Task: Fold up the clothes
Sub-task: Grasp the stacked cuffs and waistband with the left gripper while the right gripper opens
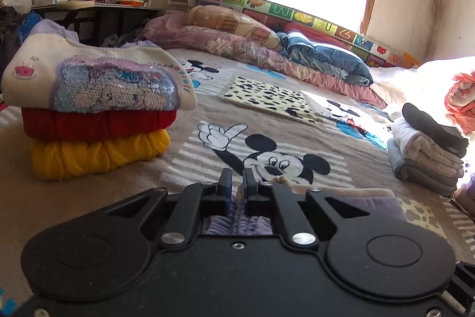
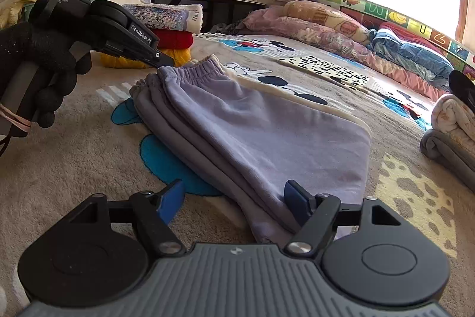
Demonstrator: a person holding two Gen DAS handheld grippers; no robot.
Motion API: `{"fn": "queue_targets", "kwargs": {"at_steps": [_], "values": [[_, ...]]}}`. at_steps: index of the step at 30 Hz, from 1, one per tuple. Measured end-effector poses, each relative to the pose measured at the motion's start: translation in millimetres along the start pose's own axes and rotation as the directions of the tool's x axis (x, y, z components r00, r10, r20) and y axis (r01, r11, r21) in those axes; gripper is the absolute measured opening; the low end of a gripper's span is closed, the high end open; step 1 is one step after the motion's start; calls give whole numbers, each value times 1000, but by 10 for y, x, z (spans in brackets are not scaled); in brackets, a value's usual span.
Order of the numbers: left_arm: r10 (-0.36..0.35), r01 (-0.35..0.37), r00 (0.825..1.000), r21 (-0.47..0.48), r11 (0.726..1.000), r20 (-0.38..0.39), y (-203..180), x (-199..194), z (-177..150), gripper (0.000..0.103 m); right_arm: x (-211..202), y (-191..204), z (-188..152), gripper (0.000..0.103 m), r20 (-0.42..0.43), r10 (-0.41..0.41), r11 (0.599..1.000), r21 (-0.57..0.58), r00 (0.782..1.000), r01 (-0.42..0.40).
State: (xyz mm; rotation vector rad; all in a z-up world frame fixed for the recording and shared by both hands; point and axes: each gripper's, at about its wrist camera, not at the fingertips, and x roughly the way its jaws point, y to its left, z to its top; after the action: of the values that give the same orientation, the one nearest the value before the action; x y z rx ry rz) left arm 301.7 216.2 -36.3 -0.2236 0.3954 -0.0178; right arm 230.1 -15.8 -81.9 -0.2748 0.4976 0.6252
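**Right wrist view: open gripper at folded lilac sweatpants**

Right gripper [image 2: 233, 202] low in frame, blue-padded fingers [image 2: 170, 199] spread wide. Right-side finger touching the near end of the lilac sweatpants [image 2: 252, 127]; left-side finger over bare Mickey Mouse blanket [image 2: 74, 150]. Sweatpants folded lengthwise, lying flat, elastic waistband at the far end. Left gripper [image 2: 166, 60] enters from upper left, held by a black-gloved hand [image 2: 38, 64], its tip at the waistband; finger state not readable here. Behind it, a stack of folded sweaters [image 2: 175, 28]: sequined white on red on yellow. Folded towels [image 2: 451, 132] at right edge. Pillows [image 2: 326, 25] along the far wall under the window.
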Motion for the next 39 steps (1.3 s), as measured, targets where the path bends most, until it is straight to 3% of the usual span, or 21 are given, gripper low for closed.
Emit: {"fn": "queue_targets", "kwargs": {"at_steps": [4,5,7,8,10,11,14,18,24,27,28,29,31,35,37,39], "values": [[-155,156,988,173,973,-20,-405,77,-32,3,5,-3,-36,76,1,27,1000,0,1000,-27],[-169,179,983,214,960,-65,-525,172,-97,3,7,-18,-49,76,3,35,999,7,999,-35],[-125,151,986,260,954,-113,-656,342,-196,5,0,-53,-72,76,14,50,998,30,999,-51],[-86,116,988,247,962,-129,-651,440,-227,6,-3,-69,-86,77,18,56,998,40,998,-56],[31,-11,987,129,992,-158,-463,624,-241,12,-5,-73,-107,77,21,57,997,44,998,-58],[38,-34,983,26,999,-181,-284,676,-260,4,-3,-63,-114,78,19,56,998,39,998,-57],[-10,-29,979,-191,981,-201,14,700,-257,5,24,-14,-118,81,3,54,998,12,999,-54],[-10,-33,979,-206,978,-205,-9,676,-270,5,64,43,-112,84,-16,42,999,-21,999,-42],[-55,30,979,-127,991,-197,-39,543,-230,6,-6,18,-97,84,-12,56,998,-14,998,-56],[-80,71,986,-70,995,-148,-49,357,-173,15,-99,52,-95,85,-43,58,997,-53,997,-60],[-78,72,989,-57,996,-125,-50,297,-161,26,-141,61,-102,85,-48,55,996,-61,997,-58],[-60,56,993,-43,998,-101,-38,230,-151,55,-186,66,-111,85,-49,53,996,-64,997,-56],[-57,53,996,-60,997,-72,56,143,-135,58,-274,56,-133,84,-45,55,997,-47,997,-57],[-64,52,996,-183,982,-61,343,47,-92,58,-474,-14,-204,84,-3,36,999,20,999,-36],[-64,47,996,-246,968,-61,480,2,-74,60,-563,-118,-239,84,20,29,995,98,999,-31],[-81,52,994,-318,947,-79,610,-13,-81,66,-577,-360,-309,84,42,42,960,276,998,-52]]}}
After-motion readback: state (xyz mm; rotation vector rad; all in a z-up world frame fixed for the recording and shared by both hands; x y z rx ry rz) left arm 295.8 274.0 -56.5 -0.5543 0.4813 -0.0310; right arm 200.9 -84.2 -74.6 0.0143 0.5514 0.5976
